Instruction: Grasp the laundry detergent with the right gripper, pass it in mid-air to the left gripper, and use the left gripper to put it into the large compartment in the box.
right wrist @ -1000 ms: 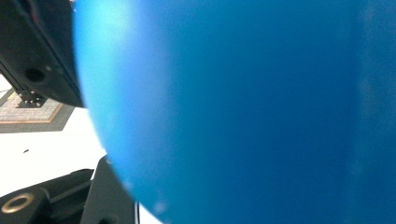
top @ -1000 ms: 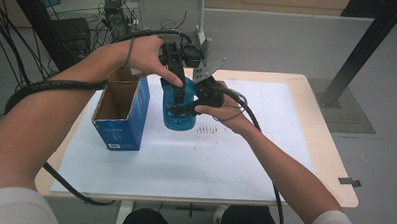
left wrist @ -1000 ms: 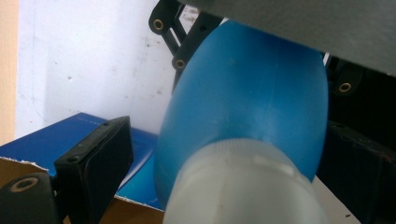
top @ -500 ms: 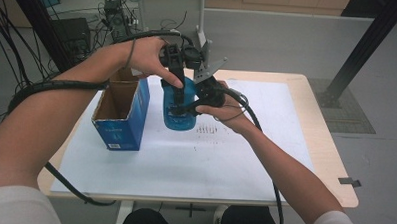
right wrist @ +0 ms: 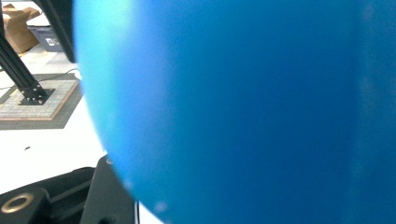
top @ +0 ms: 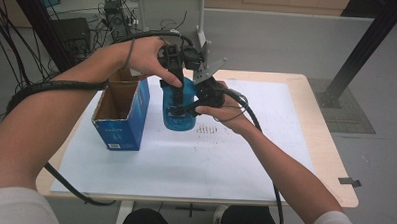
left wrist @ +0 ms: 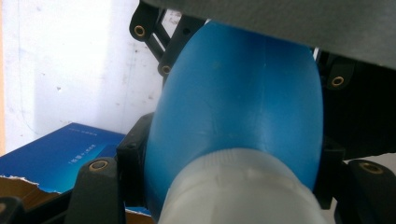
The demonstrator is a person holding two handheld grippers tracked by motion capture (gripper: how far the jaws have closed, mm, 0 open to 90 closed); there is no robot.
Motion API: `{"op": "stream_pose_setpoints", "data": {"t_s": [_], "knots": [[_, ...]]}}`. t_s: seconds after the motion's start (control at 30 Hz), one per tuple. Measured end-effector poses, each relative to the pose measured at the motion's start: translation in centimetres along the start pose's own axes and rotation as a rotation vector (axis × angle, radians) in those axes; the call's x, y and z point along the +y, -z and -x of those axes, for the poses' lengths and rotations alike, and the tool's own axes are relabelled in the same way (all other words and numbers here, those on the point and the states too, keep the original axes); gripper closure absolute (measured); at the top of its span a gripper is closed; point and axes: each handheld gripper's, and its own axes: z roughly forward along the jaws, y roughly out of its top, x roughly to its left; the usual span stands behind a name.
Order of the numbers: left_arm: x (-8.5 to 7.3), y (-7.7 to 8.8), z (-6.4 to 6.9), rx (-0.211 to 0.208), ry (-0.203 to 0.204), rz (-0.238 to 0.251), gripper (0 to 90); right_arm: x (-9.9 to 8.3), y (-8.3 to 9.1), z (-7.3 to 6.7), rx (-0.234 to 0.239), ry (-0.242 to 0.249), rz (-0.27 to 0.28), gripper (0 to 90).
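A blue plastic bottle (top: 179,114) with a white cap stands upright on the white sheet, held from two sides. My left gripper (top: 175,83) comes down from above. Its jaws have just been closing, and they now press on the bottle (left wrist: 243,93) at its shoulder, just above the white cap (left wrist: 238,191). My right gripper (top: 189,107) reaches in from the right and is shut on the bottle's body (right wrist: 233,112). One of its black fingers (right wrist: 56,196) shows at the lower left, and the other is hidden behind the bottle.
An open blue cardboard box (top: 119,114) stands upright just left of the bottle, also seen as a blue box (left wrist: 60,154). The white sheet (top: 265,154) covers most of the wooden table (top: 330,161). Cables trail from both grippers toward the near edge.
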Motion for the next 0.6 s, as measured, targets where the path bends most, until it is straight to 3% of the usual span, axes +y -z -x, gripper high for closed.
{"op": "stream_pose_setpoints", "data": {"t_s": [0.6], "knots": [[0.09, 0.02, 0.10, 0.002, 0.002, -0.027, 35.6, 0.05, -0.23, -0.14, 0.007, 0.000, 0.010, 44.1]]}}
